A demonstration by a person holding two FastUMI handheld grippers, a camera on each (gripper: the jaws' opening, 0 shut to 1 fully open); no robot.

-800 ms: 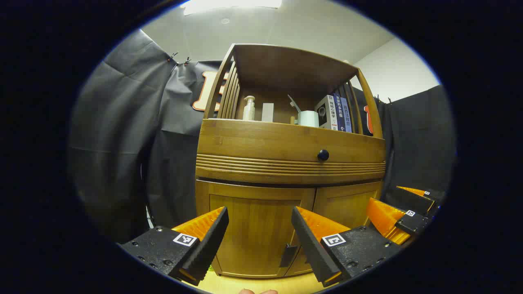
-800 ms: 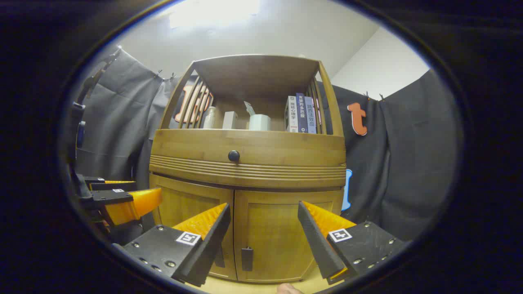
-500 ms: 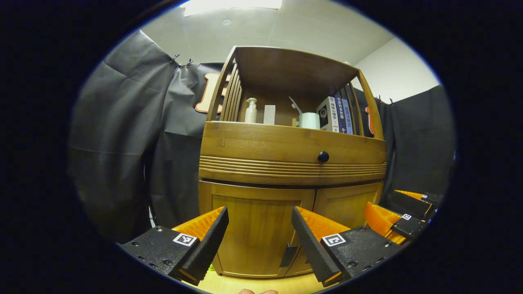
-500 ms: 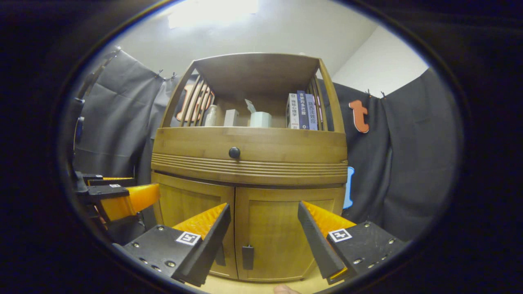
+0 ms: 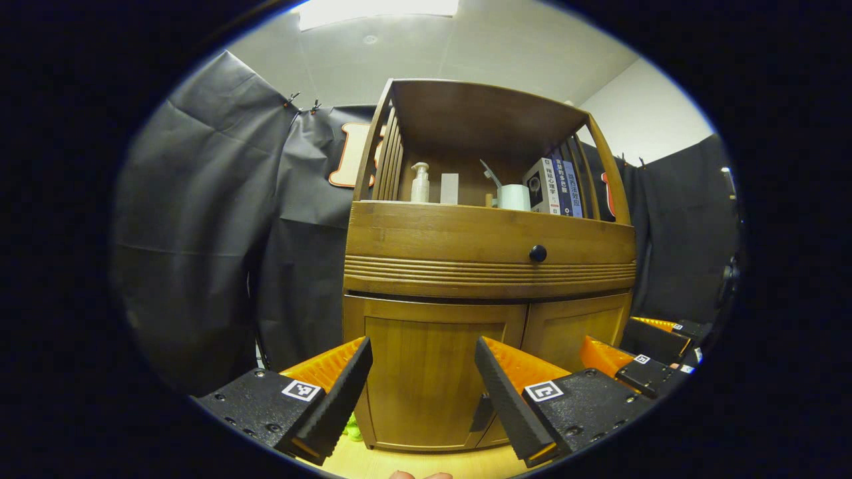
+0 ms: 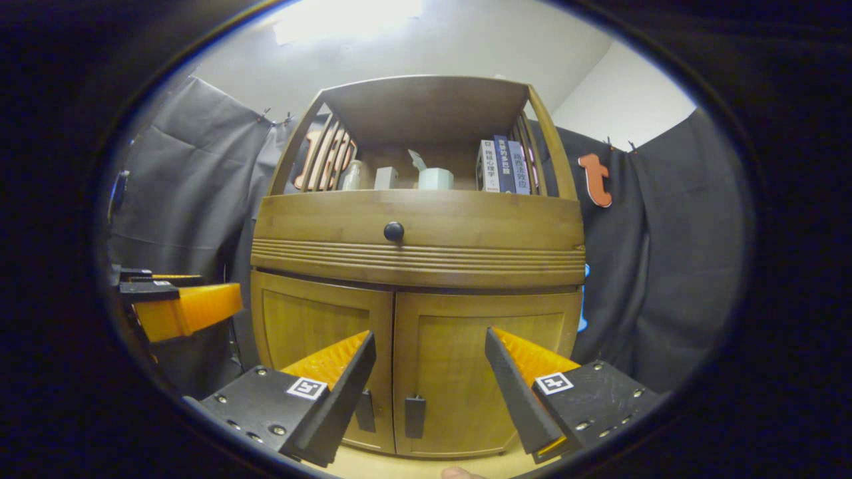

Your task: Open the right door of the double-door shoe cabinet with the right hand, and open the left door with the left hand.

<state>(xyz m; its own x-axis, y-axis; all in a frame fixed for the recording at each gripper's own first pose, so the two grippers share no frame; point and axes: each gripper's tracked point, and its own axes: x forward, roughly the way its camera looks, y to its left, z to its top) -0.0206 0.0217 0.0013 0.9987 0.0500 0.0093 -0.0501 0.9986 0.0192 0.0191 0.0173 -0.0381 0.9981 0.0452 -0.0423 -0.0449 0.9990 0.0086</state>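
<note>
Step in hand: approach, both doors closed.

Shoe cabinet [image 6: 418, 226] stands on floor against booth wall. Right door [image 6: 479, 372] and left door [image 6: 319, 332] meet at cabinet's centre seam; right handle [image 6: 414, 417] and left handle [image 6: 365, 410] sit low, flanking seam.

Right gripper [image 6: 426, 372]: fingers apart, short of right door, touching nothing.

Left gripper [image 5: 421, 376]: fingers apart, facing left door [image 5: 432, 379], clear of it.

Next move, judged: right gripper advances low toward seam, closes on right handle, pulls outward; left follows likewise.
</note>
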